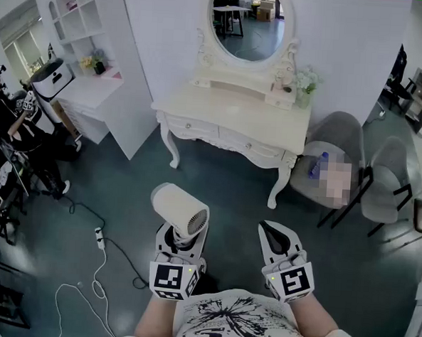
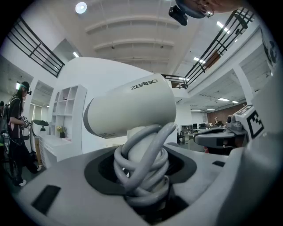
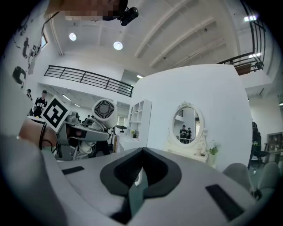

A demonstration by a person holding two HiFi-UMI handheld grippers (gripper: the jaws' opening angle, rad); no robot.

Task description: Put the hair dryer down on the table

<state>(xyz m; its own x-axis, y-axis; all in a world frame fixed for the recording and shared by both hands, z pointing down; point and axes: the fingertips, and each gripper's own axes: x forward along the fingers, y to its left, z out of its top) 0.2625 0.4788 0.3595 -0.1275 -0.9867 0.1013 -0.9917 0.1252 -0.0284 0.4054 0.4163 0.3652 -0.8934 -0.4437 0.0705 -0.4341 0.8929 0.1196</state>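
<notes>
The hair dryer is white, with a short barrel held level and its rear grille facing right. Its grey cord is wound round the upright handle, which is clamped between the jaws of the left gripper. The white dressing table stands well apart, ahead of the dryer

- oval mirror, far ahead of the left hand-held gripper;
- two grey chairs, ahead to its right;
- power strip on the floor, just left of it;
- white shelf unit, far ahead-left
</notes>
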